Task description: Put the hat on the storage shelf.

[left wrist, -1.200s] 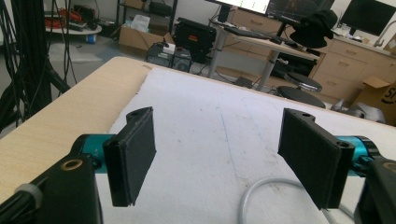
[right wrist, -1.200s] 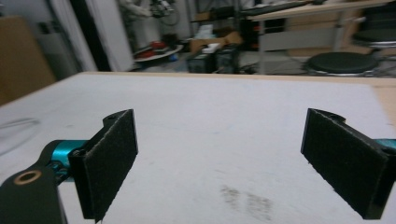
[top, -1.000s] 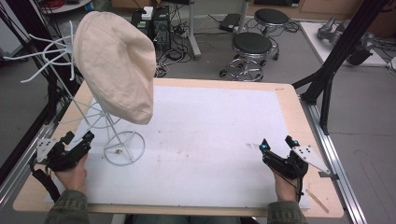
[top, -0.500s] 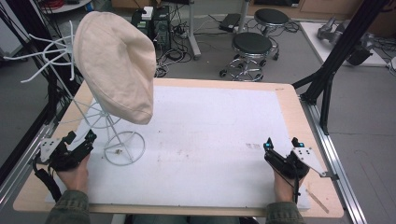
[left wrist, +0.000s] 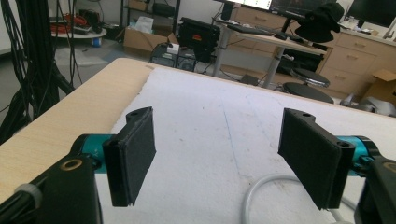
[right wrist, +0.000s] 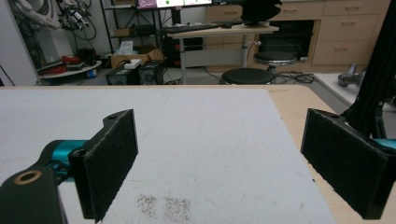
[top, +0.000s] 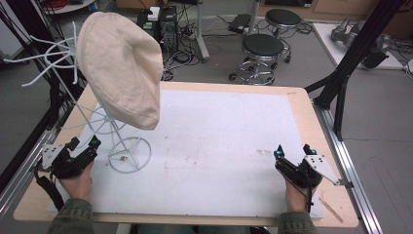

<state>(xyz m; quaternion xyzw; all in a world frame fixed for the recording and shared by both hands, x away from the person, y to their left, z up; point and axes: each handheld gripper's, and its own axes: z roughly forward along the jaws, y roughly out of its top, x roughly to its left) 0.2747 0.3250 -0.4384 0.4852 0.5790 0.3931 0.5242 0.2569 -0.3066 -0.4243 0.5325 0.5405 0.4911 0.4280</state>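
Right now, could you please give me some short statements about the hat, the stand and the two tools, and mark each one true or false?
1. The beige hat hangs on the white wire stand. True.
2. The left tool is shut on the stand's ring base. False: its jaws stand open, holding nothing, beside the base.
3. The right tool is open and holds nothing. True.
4. The hat lies flat on the white mat. False: it is up on the stand, above the mat.
5. Both tools are near the person's edge of the table. True.
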